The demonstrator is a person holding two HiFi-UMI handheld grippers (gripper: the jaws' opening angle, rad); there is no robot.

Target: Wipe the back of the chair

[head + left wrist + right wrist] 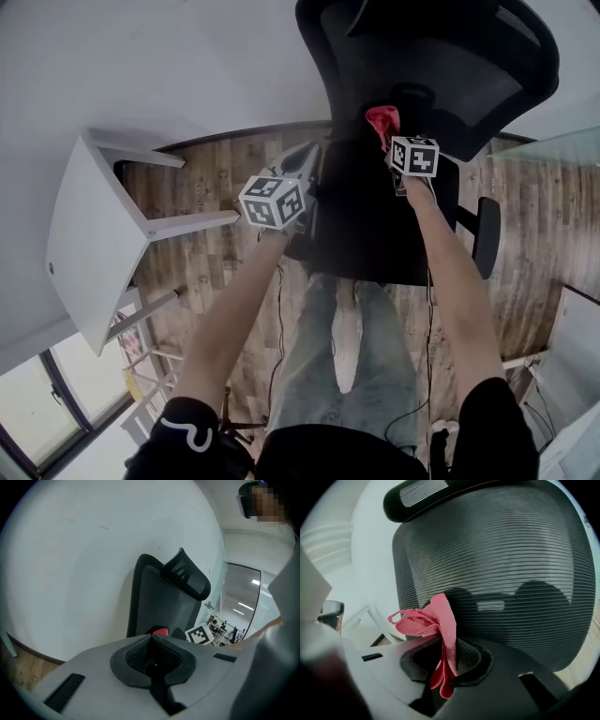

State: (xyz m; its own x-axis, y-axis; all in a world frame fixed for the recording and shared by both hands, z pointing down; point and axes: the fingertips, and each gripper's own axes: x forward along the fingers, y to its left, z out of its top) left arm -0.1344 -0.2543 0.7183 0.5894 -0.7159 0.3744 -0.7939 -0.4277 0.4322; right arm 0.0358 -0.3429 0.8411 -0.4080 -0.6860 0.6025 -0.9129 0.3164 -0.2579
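A black mesh office chair stands in front of me, its back toward the wall and its seat below my hands. My right gripper is shut on a pink cloth, held close in front of the lower mesh back. In the right gripper view the pink cloth bunches out of the closed jaws, with the headrest above. My left gripper hovers over the seat's left side, shut with nothing in it. In the left gripper view the chair back and a bit of cloth show ahead.
A white table stands to the left on the wooden floor. A white wall runs behind the chair. The chair's armrest sticks out at the right. The person's legs and shoe are under the seat's near edge.
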